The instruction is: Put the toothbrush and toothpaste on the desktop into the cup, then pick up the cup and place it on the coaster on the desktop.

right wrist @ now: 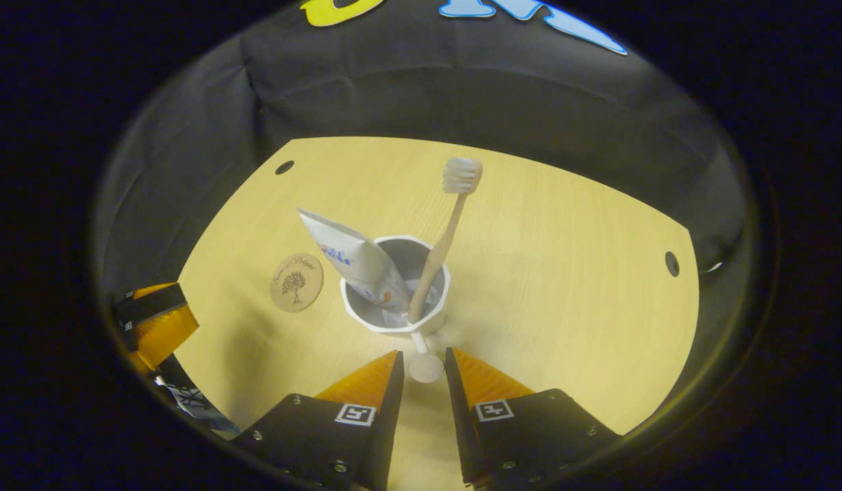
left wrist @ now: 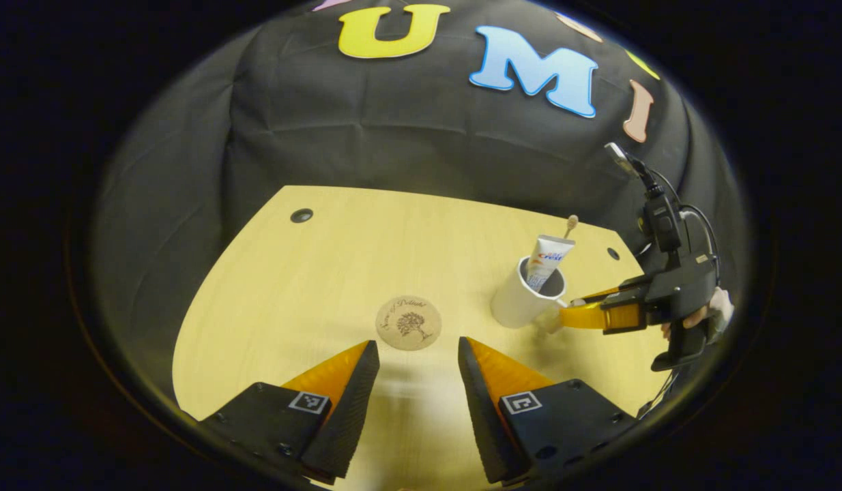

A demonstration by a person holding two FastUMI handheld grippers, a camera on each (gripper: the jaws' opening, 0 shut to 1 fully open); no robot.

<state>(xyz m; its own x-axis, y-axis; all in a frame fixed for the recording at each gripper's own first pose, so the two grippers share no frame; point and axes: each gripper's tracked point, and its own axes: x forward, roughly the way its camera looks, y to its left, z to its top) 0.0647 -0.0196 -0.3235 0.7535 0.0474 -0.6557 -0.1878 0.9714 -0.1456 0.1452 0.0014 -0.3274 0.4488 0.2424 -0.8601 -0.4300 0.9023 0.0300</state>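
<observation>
- Cup: standing on the bench, toothpaste and toothbrush leaning inside.
- Right gripper: I am holding it nearest, fingers narrow, flanking the cup's handle, not visibly pressing.
- Coaster: lying just left of the cup.
- Left gripper: fingers wide, holding nothing.
</observation>
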